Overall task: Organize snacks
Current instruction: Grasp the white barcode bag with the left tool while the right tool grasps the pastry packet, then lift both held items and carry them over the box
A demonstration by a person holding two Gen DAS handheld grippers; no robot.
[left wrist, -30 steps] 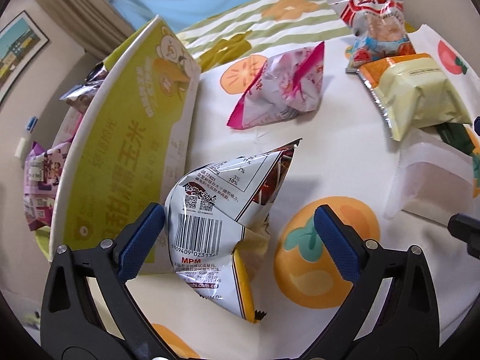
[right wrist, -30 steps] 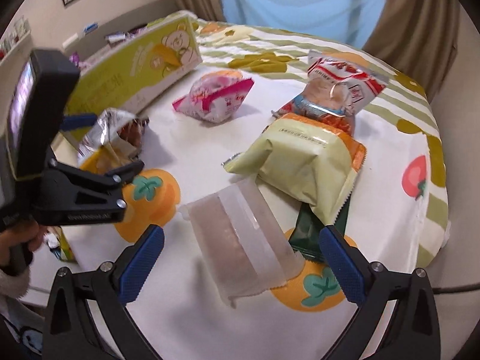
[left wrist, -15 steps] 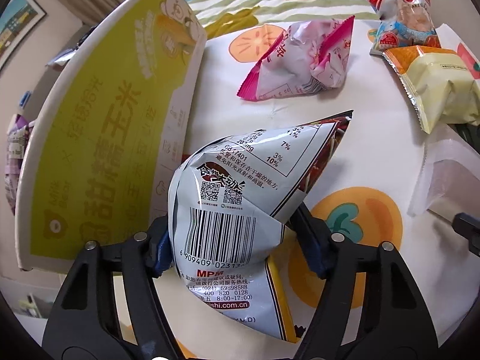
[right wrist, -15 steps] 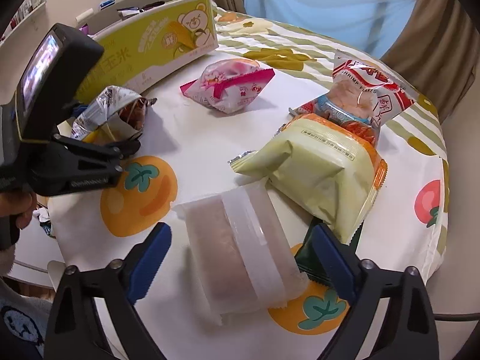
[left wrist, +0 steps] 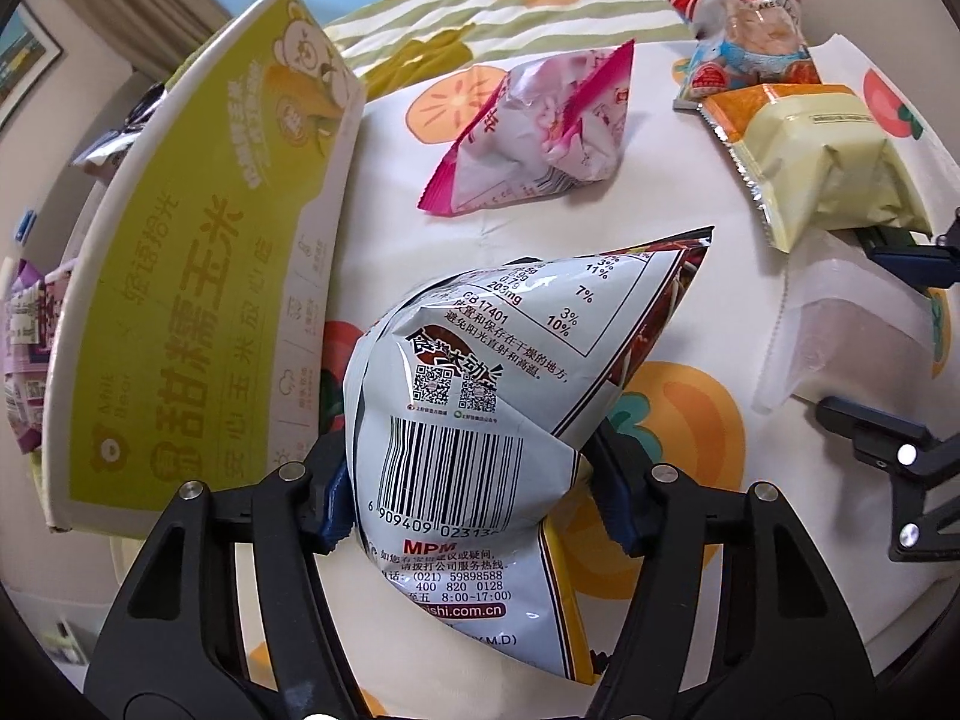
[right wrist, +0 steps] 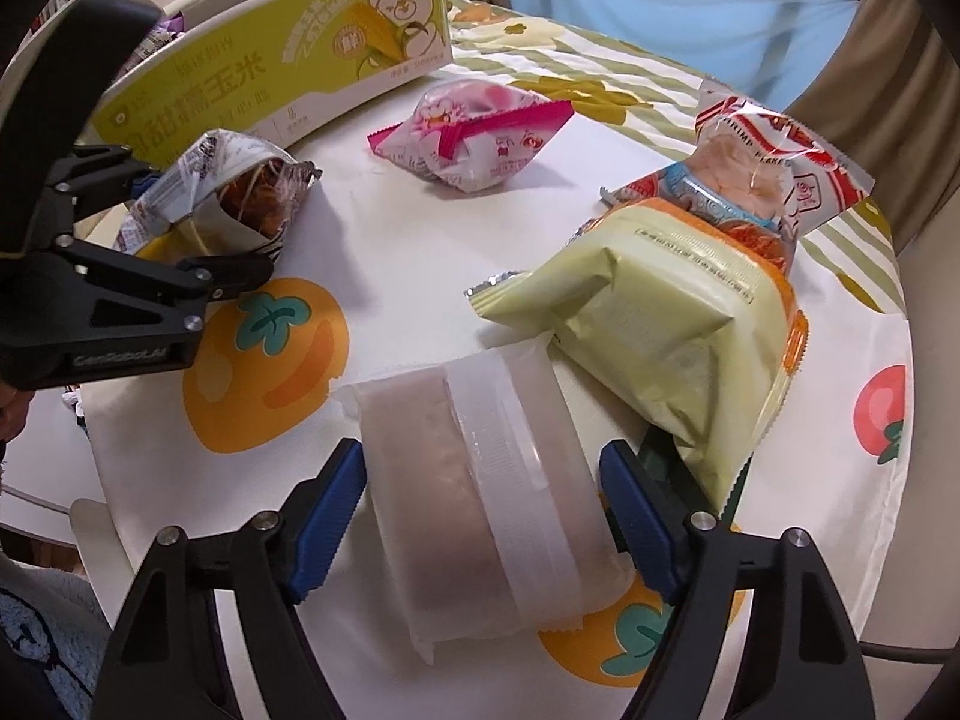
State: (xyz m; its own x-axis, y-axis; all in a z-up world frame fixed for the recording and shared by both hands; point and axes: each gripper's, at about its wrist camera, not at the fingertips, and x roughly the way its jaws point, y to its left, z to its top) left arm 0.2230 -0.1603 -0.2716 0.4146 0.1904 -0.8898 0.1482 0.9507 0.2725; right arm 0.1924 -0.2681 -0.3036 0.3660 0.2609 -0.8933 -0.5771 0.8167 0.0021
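Left wrist: left gripper (left wrist: 474, 504) clamps silver snack bag (left wrist: 480, 420).

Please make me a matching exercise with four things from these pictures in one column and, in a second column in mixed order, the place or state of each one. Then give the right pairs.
Things:
1. silver barcode packet
2. frosted white packet
3. pink packet
4. pale green packet

Places or states:
A. lies between the open right gripper fingers
B. leans on the red shrimp snack bag
C. clamped in the left gripper
D. lies alone in front of the yellow box

Pairs: 1-C, 2-A, 3-D, 4-B
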